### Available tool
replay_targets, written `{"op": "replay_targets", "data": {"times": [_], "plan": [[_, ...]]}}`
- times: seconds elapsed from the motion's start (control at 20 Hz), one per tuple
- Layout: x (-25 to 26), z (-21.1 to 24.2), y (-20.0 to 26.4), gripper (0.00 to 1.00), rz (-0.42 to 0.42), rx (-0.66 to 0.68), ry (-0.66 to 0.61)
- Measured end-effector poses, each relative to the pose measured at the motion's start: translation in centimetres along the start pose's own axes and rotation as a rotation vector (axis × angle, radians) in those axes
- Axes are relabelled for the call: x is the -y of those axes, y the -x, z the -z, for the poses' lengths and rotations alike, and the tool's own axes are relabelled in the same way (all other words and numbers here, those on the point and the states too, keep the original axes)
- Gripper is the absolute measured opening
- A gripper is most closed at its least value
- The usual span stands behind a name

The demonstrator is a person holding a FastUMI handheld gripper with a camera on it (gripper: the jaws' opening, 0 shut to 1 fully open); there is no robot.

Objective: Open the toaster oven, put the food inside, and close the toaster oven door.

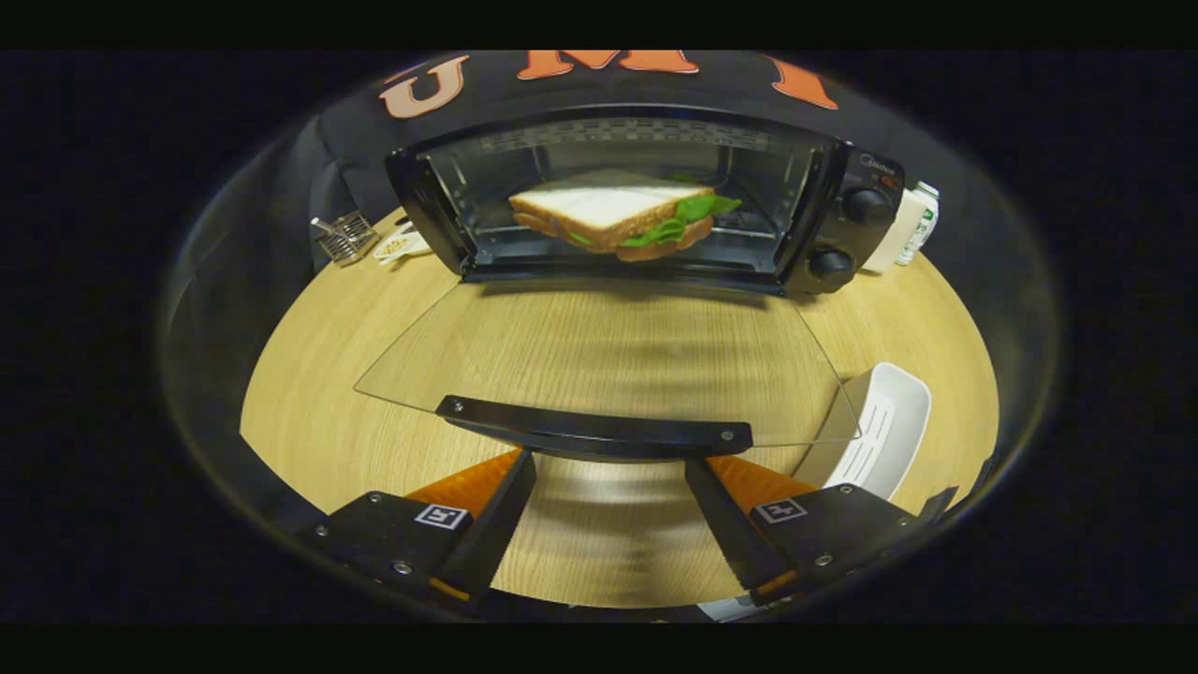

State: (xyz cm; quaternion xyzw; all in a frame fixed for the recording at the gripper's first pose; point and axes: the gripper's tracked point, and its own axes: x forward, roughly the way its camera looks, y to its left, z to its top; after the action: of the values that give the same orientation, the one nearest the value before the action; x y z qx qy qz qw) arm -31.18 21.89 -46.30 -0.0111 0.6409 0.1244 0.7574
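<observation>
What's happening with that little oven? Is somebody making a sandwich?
A person is working a hand-held tool at a toaster oven on a wooden table. The sandwich is already inside on the rack. The glass door hangs fully open, lying flat toward the tool. The tool's two fingers are spread apart right at the door's black handle, not squeezing anything. What is left is closing the door. A white tray sits beside the door.

No legible text, toaster oven (pixel 646 201) brand mark too small to read
</observation>
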Motion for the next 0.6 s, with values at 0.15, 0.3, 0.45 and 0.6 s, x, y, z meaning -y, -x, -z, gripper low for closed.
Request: {"op": "replay_targets", "data": {"times": [0.15,0.3,0.45,0.6], "plan": [[-0.4,-3.4,1.9,0.94,-0.027,0.091,-0.023],[-0.1,-6.9,2.6,0.93,-0.026,0.139,-0.041],[0.1,-10.0,2.5,0.93,-0.030,0.166,-0.072],[0.3,-13.2,2.9,0.93,-0.021,0.203,-0.086]]}}
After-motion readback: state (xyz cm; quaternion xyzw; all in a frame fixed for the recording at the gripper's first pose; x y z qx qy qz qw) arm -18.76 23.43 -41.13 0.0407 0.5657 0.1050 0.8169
